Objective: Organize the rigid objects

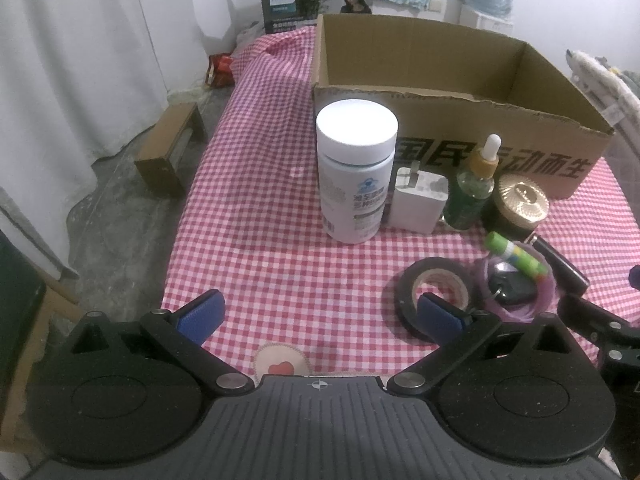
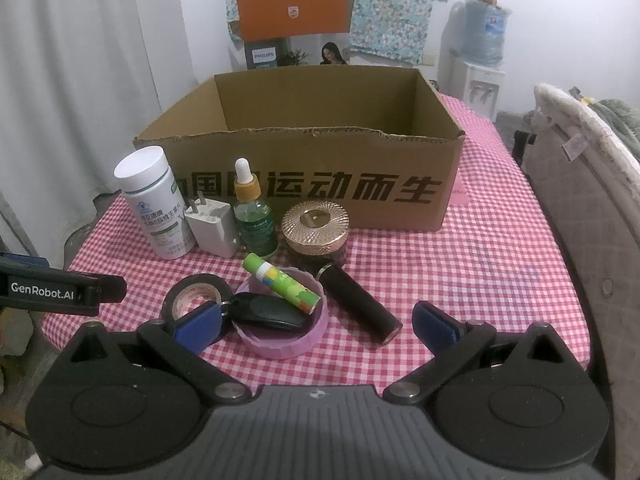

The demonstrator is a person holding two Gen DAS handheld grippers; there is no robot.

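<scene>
An open cardboard box (image 2: 312, 184) (image 1: 440, 120) stands on the red checked tablecloth. In front of it stand a white pill bottle (image 1: 354, 172) (image 2: 154, 204), a white charger (image 1: 418, 200) (image 2: 212, 226), a green dropper bottle (image 1: 476, 188) (image 2: 254, 216) and a gold-lidded jar (image 1: 518, 202) (image 2: 316, 228). Nearer lie a black tape roll (image 1: 436, 292) (image 2: 196, 296), a pink ring (image 2: 280, 316) holding a key fob (image 2: 268, 312) and glue stick (image 2: 282, 284), and a black tube (image 2: 360, 306). My left gripper (image 1: 320, 316) is open, empty. My right gripper (image 2: 316, 326) is open before the pink ring.
The table's left edge drops to a grey floor with a small wooden stool (image 1: 172, 148). A padded chair back (image 2: 580, 184) stands at the right. A Philips carton (image 2: 294, 28) and a water dispenser (image 2: 480, 56) stand behind the table.
</scene>
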